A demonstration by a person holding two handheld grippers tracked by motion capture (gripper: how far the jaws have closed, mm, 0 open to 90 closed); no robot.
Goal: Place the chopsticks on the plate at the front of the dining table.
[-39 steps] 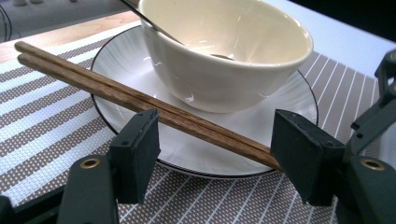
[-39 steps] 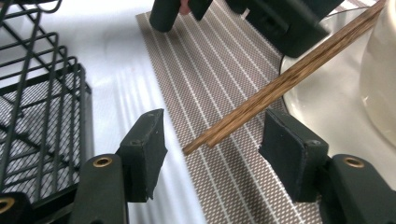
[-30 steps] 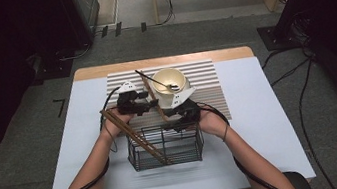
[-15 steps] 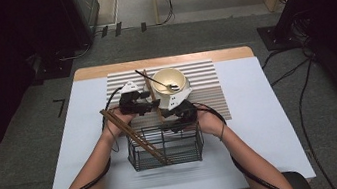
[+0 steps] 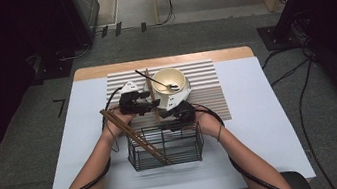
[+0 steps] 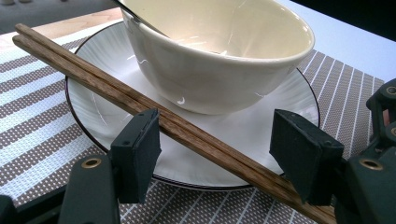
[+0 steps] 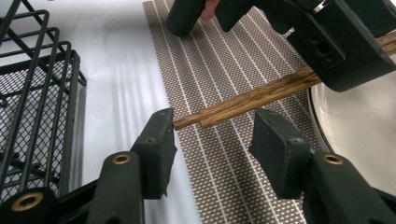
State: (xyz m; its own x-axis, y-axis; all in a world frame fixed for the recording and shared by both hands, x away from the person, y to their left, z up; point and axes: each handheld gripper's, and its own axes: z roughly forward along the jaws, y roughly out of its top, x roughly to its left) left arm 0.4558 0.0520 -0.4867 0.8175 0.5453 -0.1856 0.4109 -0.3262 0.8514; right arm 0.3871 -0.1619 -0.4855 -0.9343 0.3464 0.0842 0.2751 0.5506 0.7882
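A pair of brown chopsticks [image 6: 201, 135] lies across the rim of a white plate [image 6: 280, 107] that holds a cream bowl [image 6: 215, 60]. My left gripper [image 6: 217, 156] is open, one jaw on each side of the sticks where they cross the rim. The near ends of the chopsticks [image 7: 247, 105] rest on the striped placemat [image 7: 219, 70], between the open jaws of my right gripper [image 7: 212, 135]. In the high view, the left gripper [image 5: 150, 105] and right gripper [image 5: 167, 115] sit close together, just in front of the bowl [image 5: 169, 80].
A spoon [image 5: 154, 79] leans in the bowl. A black wire basket [image 5: 198, 140] stands close in front of both hands, with another chopstick pair [image 5: 132, 135] leaning out of its left side. The basket [image 7: 42, 93] is close on the left in the right gripper view.
The right gripper has drawn back from beside the bowl toward the basket, down to the near ends of the chopsticks. The left gripper has barely moved.
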